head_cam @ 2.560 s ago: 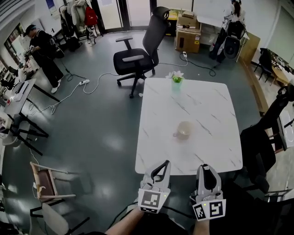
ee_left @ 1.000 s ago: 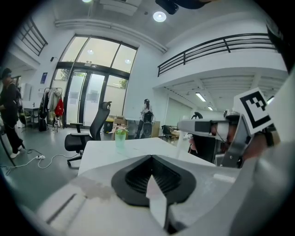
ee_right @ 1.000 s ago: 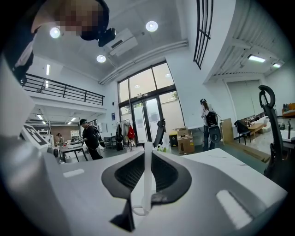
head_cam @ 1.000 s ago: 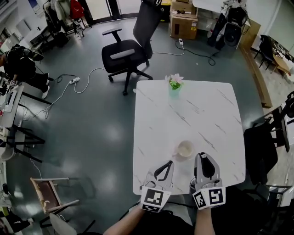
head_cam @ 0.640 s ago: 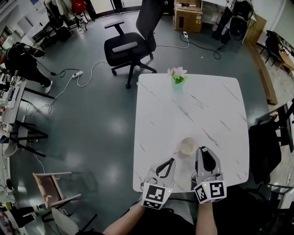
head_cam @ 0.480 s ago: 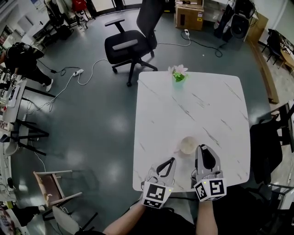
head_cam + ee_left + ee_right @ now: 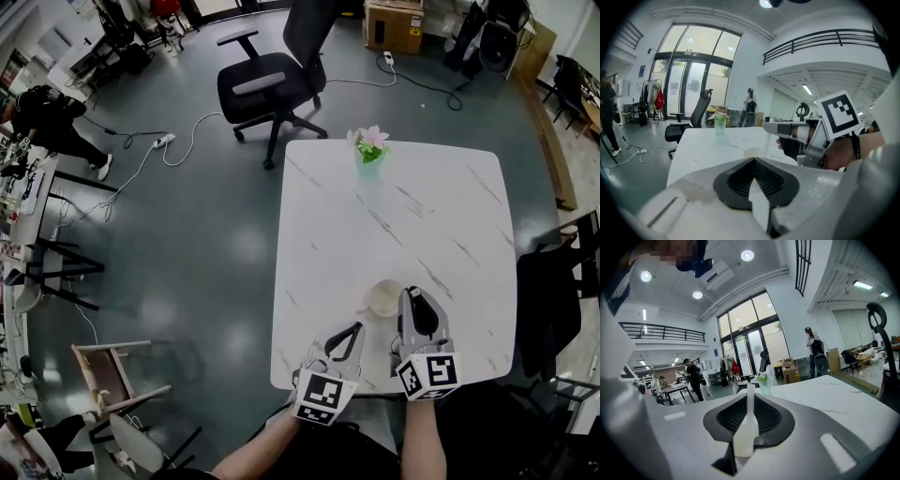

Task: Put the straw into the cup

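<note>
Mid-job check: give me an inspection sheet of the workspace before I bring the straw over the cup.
Surface: white marbled table.
Job's things: cup upright near the front edge; straw in the right gripper, not yet in the cup.
Clutter: flower vase at the far edge.
Grippers: right gripper shut on the straw, beside the cup; left gripper shut, nothing between its jaws.
Cables: power strip with a white cable on the floor, off the table.
Surroundings: office chair, cardboard box, person far left.

Open office, swivel chair point(image 7: 262, 92), desk point(image 7: 26, 192), cardboard box point(image 7: 392, 22)
</note>
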